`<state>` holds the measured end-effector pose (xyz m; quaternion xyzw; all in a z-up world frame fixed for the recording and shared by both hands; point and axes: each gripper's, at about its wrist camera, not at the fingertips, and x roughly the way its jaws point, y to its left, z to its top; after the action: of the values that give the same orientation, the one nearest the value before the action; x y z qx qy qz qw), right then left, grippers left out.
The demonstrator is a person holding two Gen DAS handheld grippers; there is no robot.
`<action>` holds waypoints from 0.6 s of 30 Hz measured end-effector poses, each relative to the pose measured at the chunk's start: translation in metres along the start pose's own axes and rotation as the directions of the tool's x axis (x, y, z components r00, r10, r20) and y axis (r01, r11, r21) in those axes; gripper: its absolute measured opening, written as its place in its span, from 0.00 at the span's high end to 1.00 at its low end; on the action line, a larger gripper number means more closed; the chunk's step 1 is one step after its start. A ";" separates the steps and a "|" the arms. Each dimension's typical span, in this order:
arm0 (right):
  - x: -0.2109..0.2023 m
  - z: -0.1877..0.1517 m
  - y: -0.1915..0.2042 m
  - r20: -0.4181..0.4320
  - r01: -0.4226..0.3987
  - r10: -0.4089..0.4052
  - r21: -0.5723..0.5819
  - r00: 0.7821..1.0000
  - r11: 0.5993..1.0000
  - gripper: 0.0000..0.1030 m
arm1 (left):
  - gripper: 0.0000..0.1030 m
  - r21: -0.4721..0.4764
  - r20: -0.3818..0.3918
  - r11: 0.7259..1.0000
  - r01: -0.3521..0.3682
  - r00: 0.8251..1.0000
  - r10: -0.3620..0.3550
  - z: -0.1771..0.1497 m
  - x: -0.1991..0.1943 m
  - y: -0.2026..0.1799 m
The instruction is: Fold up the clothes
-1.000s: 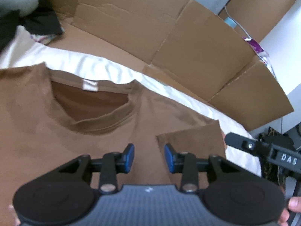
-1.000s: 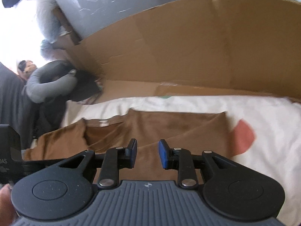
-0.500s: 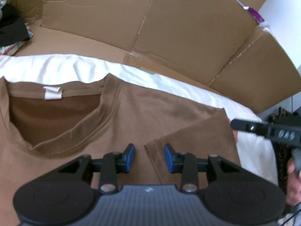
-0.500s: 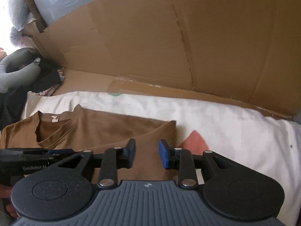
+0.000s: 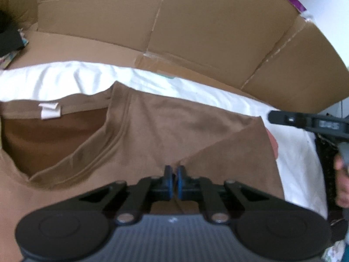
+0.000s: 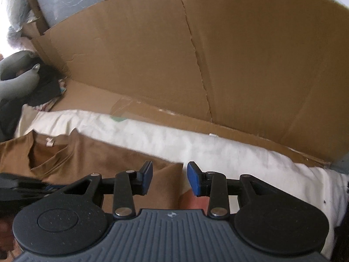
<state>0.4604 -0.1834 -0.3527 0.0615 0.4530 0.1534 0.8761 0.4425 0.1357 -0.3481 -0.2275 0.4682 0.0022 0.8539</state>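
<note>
White sheet [image 6: 218, 144] covers the work surface, creased brown cardboard panels [image 6: 196, 54] propped along its far edge, dark clothing heap [image 6: 43, 85] and grey padded cushion [image 6: 17, 80] at far left, white wall [image 5: 327, 11] far right, bright daylight from upper left.

Soft daylight lit both views, blown out at the right wrist view's upper left corner (a window, perhaps). Motion blur smeared the brown T-shirt [image 5: 196, 131] and cardboard [image 6: 152, 54]; fisheye bending darkened the corners.
</note>
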 end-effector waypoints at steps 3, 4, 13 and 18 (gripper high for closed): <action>0.017 0.001 -0.003 -0.038 0.008 -0.007 0.025 0.999 1.000 0.59 | 0.97 0.000 0.016 1.000 0.011 1.000 -0.011 -0.001 -0.009 -0.001; 0.022 0.001 -0.002 -0.061 0.023 -0.022 0.019 0.998 1.000 0.59 | 0.97 -0.006 0.020 1.000 0.015 1.000 -0.015 -0.001 -0.011 -0.001; 0.044 -0.002 0.004 -0.130 0.066 -0.065 0.002 0.989 0.998 0.60 | 0.98 0.010 0.027 0.999 0.030 0.999 -0.031 -0.006 -0.033 -0.007; 0.042 0.005 0.001 -0.066 0.083 -0.080 0.037 0.995 0.996 0.60 | 0.98 -0.008 0.038 1.000 0.021 0.999 -0.021 -0.005 -0.040 -0.007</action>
<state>0.4869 -0.1691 -0.3821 0.0555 0.4860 0.1103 0.8652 0.4169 0.1358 -0.3156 -0.2360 0.4493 -0.0005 0.8616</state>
